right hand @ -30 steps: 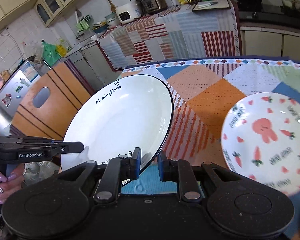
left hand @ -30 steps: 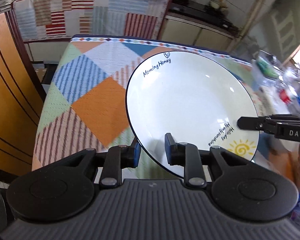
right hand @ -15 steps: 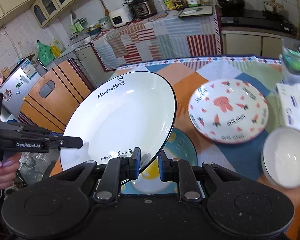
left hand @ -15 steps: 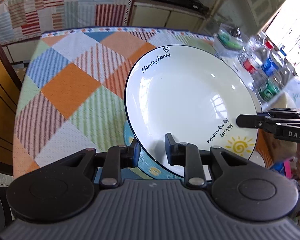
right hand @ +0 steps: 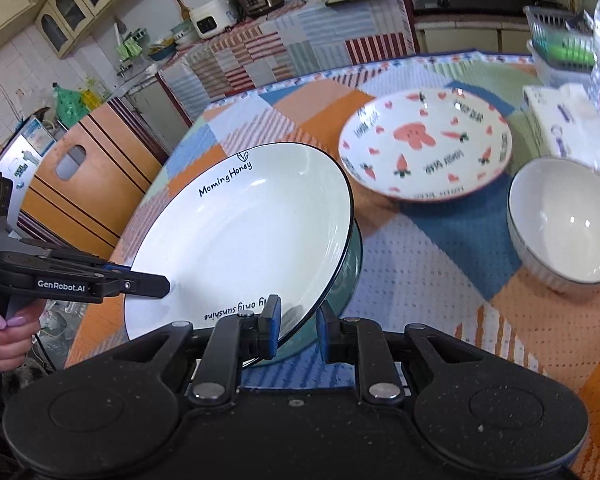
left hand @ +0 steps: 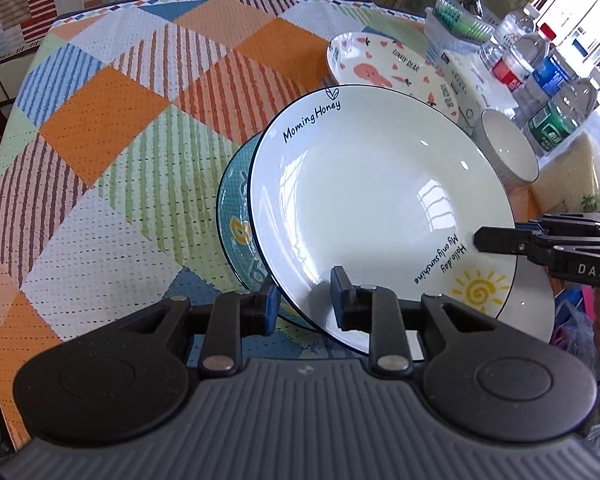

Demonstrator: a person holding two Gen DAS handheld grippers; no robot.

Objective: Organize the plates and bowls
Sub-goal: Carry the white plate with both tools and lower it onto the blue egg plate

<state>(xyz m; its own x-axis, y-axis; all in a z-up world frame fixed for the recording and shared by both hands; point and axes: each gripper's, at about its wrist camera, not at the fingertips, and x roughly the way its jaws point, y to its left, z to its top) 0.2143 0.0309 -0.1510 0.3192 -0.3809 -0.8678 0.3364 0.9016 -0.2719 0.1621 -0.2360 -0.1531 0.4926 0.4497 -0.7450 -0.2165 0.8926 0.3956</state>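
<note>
- The left gripper (left hand: 304, 300) is closed to a narrow gap on the near rim of the white plate (left hand: 380, 208); one finger lies on the plate's upper face, the other sits under the rim.
- The right gripper (right hand: 298, 320) is likewise narrowed onto the same plate's (right hand: 244, 236) edge, its left finger on the glazed face beside the upside-down lettering, its right finger behind the rim.
- In the left wrist view the right gripper's (left hand: 480, 240) tips reach in from the right and meet the plate's rim next to the sun drawing; in the right wrist view the left gripper (right hand: 164, 286) comes in from the left and meets the opposite rim, with a hand (right hand: 4, 332) around its handle.
- The white plate, dark-rimmed and lettered "Morning Honey", is held tilted between the two grippers, directly above the teal plate (left hand: 236, 216).
- The teal plate (right hand: 346, 276) lies on the chequered tablecloth (left hand: 112, 152), mostly covered by the white one; whether the two plates touch cannot be told.
- Further back on the cloth (right hand: 428, 256) sits the rabbit-and-carrot plate (right hand: 424, 144), apart from the stack.
- A white bowl (right hand: 568, 220) stands to its right, near the table's edge.
- Beyond these, plastic bottles (left hand: 556, 116) stand on the far right side.
</note>
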